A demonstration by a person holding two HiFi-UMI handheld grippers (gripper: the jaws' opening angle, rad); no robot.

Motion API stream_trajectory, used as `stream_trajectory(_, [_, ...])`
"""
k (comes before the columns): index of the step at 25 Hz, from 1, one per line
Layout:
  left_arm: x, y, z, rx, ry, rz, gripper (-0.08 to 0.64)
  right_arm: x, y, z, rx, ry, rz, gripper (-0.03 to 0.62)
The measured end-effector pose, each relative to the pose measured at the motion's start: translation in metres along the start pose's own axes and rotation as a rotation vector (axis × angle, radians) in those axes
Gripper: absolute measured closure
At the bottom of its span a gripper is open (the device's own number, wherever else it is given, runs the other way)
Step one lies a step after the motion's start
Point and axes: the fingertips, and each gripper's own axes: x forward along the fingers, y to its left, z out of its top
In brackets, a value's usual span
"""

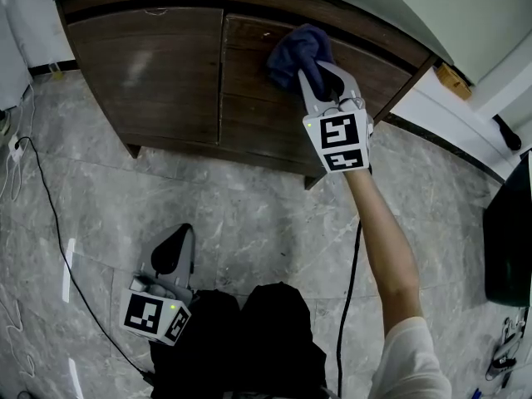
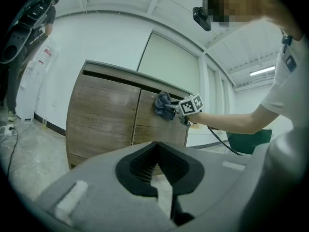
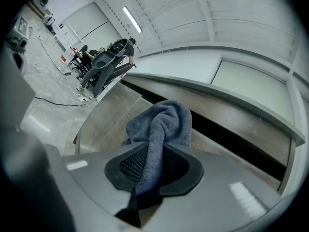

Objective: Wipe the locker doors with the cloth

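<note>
On upper R door (image 1: 258,106) of locker (image 2: 96,115): cloth (image 1: 298,46) pressed to wood by R gripper (image 1: 309,71).
Blue-grey cloth is clamped betw. R gripper jaws. Jaws are closed partway on its fold, pads tight on both sides, w/ the bunched bulk bulging out past the tips. Wad is seen against top area of R door, just under dark gap below countertop (image 1: 391,7), near seam w/ L door (image 1: 150,73). Black cable (image 1: 353,273) is hung under the outstretched arm. L gripper (image 1: 170,252) is held low over grey marble floor (image 1: 249,214) beside person's legs (image 1: 249,339), well apart from locker. Its jaws are brought together at tips, nothing gripped.
</note>
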Motion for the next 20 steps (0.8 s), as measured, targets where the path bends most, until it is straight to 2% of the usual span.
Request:
stream_trajectory(7, [-0.003,0.004,0.002,-0.003,-0.006,0.007,0.560,0.006,-0.006,0.022,0.011,-0.029,-0.020,0.518])
stream_trajectory(20, [-0.008,0.013,0.000,-0.004,-0.004,0.020,0.560,0.017,0.031,0.002,0.056,-0.001,0.017,0.518])
